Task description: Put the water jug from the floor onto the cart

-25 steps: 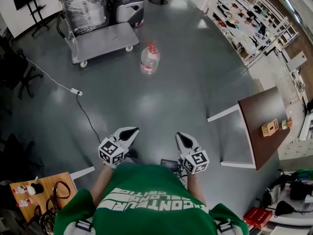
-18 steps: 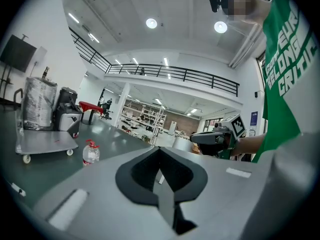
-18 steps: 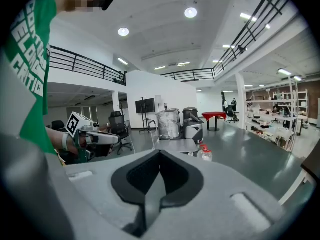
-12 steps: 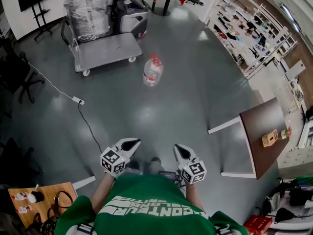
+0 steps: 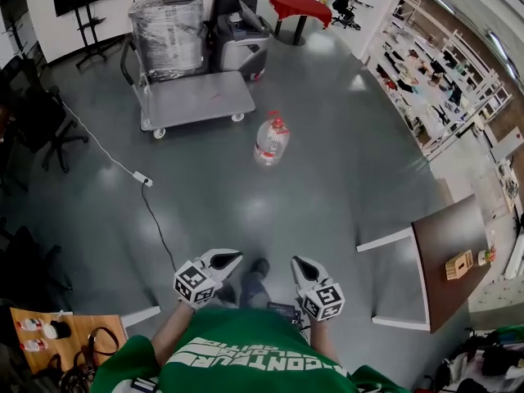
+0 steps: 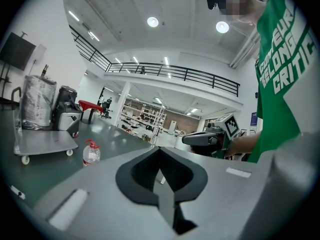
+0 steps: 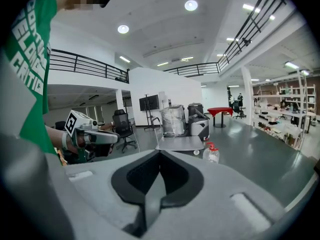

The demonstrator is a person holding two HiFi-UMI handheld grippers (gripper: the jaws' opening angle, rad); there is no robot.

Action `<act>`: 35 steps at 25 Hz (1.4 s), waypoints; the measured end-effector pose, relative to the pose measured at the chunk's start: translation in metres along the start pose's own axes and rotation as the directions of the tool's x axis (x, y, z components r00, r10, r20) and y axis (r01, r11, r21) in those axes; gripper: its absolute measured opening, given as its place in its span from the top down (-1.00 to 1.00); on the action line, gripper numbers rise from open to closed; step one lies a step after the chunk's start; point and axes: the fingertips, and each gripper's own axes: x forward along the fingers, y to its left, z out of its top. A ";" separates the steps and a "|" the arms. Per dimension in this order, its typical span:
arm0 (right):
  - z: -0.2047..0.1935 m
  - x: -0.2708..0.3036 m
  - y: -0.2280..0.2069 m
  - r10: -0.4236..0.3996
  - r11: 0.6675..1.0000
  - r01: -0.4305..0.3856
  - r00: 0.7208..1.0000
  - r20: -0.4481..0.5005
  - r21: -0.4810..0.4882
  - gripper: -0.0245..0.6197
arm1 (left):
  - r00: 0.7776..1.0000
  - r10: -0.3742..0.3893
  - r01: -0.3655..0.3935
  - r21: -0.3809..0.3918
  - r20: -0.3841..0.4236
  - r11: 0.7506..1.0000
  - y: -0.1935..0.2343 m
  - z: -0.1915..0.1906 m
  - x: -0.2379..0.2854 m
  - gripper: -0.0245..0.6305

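Note:
A clear water jug [image 5: 271, 142] with a red cap stands upright on the grey floor, a short way in front of a flat grey cart [image 5: 195, 100]. It shows small in the left gripper view as the jug [image 6: 91, 153] and in the right gripper view as the jug [image 7: 212, 153]. The cart [image 7: 181, 144] carries a wrapped bundle [image 5: 168, 33] at its handle end. My left gripper [image 5: 232, 257] and right gripper [image 5: 298, 264] are held close to my body, far from the jug. Both are shut with nothing between their jaws.
A power cable with a socket strip [image 5: 142, 178] runs across the floor at the left. Office chairs [image 5: 37, 113] stand left, a brown table [image 5: 458, 256] right, shelving [image 5: 446, 80] far right. A grey machine [image 5: 241, 43] and a red table [image 5: 299, 8] stand behind the cart.
The jug and cart have slid lower and to the right in the head view and look nearer. Both grippers stay shut and sit lower in the picture.

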 end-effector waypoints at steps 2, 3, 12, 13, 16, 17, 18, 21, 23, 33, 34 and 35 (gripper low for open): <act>0.005 0.012 -0.007 0.008 1.000 -0.008 1.000 0.003 0.002 0.94 | 1.000 -0.004 0.004 -0.002 -0.005 1.000 0.008 0.005 0.006 0.88; 0.008 0.017 -0.011 0.014 1.000 -0.014 1.000 0.004 0.002 0.94 | 1.000 -0.003 0.003 -0.001 -0.007 1.000 0.012 0.009 0.009 0.88; 0.053 0.063 -0.073 0.021 1.000 -0.021 0.998 0.051 -0.005 0.94 | 1.000 -0.008 0.008 0.009 0.010 1.000 0.053 0.053 0.057 0.88; 0.058 0.066 -0.079 0.023 1.000 -0.022 0.998 0.052 -0.008 0.94 | 1.000 -0.012 0.012 0.010 0.006 1.000 0.057 0.057 0.064 0.88; 0.066 0.074 -0.096 0.026 1.000 -0.026 0.998 0.053 -0.004 0.94 | 1.000 -0.012 0.012 0.011 0.003 1.000 0.066 0.067 0.081 0.88; 0.067 0.076 -0.101 0.027 1.000 -0.027 0.998 0.052 0.000 0.94 | 1.000 -0.011 0.011 0.010 0.005 1.000 0.068 0.072 0.085 0.88; 0.068 0.079 -0.106 0.028 1.000 -0.029 0.998 0.051 0.004 0.94 | 1.000 -0.009 0.009 0.008 0.007 1.000 0.071 0.075 0.090 0.88; 0.070 0.082 -0.122 0.033 0.999 -0.033 0.998 0.054 0.009 0.94 | 1.000 0.000 0.000 0.005 0.003 1.000 0.075 0.079 0.103 0.88; 0.072 0.082 -0.133 0.033 0.999 -0.034 0.997 0.064 0.013 0.94 | 1.000 0.003 -0.003 0.002 -0.007 1.000 0.075 0.080 0.112 0.88; 0.079 0.064 -0.206 -0.007 0.998 0.001 0.994 0.107 0.055 0.94 | 0.999 -0.028 0.029 0.021 -0.041 0.999 0.064 0.097 0.181 0.88; 0.078 0.062 -0.215 -0.015 0.998 0.009 0.994 0.109 0.057 0.94 | 0.998 -0.039 0.040 0.025 -0.044 0.999 0.061 0.098 0.189 0.88; 0.076 0.059 -0.223 -0.025 0.998 0.019 0.994 0.108 0.060 0.94 | 0.998 -0.050 0.052 0.028 -0.047 0.998 0.058 0.098 0.196 0.88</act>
